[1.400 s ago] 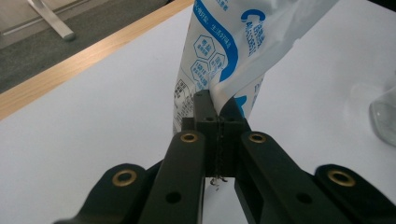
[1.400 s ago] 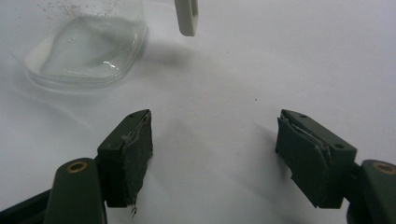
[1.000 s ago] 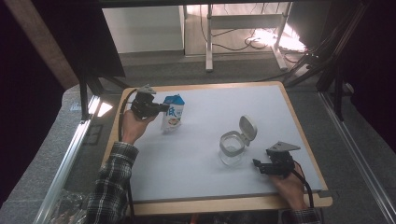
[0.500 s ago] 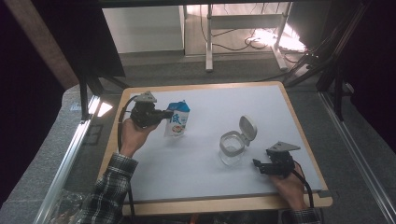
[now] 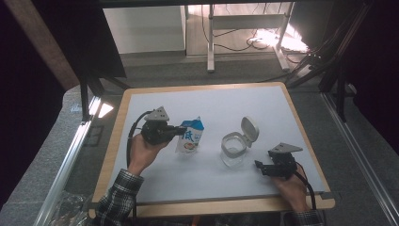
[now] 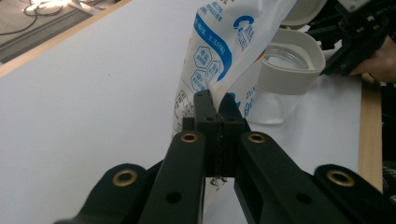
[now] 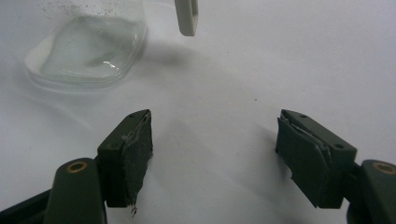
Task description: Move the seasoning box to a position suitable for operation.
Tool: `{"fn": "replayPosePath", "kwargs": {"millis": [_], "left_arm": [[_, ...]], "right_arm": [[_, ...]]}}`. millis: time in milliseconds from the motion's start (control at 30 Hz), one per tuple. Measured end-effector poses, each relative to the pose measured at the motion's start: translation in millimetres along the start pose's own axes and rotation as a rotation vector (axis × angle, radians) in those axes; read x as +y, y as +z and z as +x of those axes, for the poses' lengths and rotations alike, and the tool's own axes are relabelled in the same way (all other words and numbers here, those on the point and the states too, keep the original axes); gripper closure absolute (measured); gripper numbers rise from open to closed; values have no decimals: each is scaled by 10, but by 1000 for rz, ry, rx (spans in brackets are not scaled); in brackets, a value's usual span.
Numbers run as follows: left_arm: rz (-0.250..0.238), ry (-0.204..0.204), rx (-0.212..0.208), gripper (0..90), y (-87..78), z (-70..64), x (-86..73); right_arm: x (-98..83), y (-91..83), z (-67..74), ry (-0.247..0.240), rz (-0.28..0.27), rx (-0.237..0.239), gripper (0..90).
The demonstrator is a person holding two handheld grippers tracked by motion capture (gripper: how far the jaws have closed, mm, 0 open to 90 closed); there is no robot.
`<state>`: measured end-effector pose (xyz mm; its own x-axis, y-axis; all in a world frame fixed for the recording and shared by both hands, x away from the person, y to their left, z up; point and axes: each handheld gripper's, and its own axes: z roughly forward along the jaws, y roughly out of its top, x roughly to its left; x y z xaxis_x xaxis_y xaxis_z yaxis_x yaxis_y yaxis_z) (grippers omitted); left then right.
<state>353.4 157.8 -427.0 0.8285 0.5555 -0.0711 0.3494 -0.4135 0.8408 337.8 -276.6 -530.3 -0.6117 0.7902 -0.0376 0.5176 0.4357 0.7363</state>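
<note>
A white and blue printed pouch (image 5: 190,137) hangs upright at the middle left of the white table top (image 5: 211,106), with my left gripper (image 5: 180,130) shut on its edge. In the left gripper view the jaws pinch the pouch (image 6: 224,46) at its side seam, my left gripper (image 6: 212,100) pointing toward a clear glass jar (image 6: 280,84). The jar (image 5: 233,149) stands just right of the pouch with its white hinged lid (image 5: 249,129) flipped up. My right gripper (image 5: 259,165) rests open on the table to the jar's right. Its open jaws (image 7: 212,144) hold nothing and face the jar's base (image 7: 86,46).
The table top has a wooden border (image 5: 211,206). A metal rail (image 5: 70,155) runs along the left side. Bare white surface lies behind the jar and in front of both grippers. The other hand and its gripper (image 6: 359,32) show beyond the jar.
My left gripper has carried the pouch to the right, closer to the jar. The right gripper, the jar and its lid have stayed put.
</note>
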Motion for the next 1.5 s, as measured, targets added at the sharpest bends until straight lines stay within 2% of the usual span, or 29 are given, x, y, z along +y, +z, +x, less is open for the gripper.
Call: {"fn": "replayPosePath", "kwargs": {"millis": [533,700,833,1000,1267,1500], "left_arm": [[-21,-25,-30,900,-8,-241,-233],[-24,-21,-16,900,-28,-255,-264],[-21,-13,19,893,-59,-264,-309],[-32,-23,40,876,-97,-245,-390],[-58,-39,38,832,-121,-221,-465],[-29,-55,32,769,-54,-216,-503]], "right_arm": [[0,2,0,-1,-3,-1,276],[0,2,0,0,-3,-1,276],[1,0,-1,-2,-1,-1,276],[0,1,0,-3,-1,-2,276],[0,1,1,-4,-2,-3,276],[0,1,1,-5,-2,-3,276]]}}
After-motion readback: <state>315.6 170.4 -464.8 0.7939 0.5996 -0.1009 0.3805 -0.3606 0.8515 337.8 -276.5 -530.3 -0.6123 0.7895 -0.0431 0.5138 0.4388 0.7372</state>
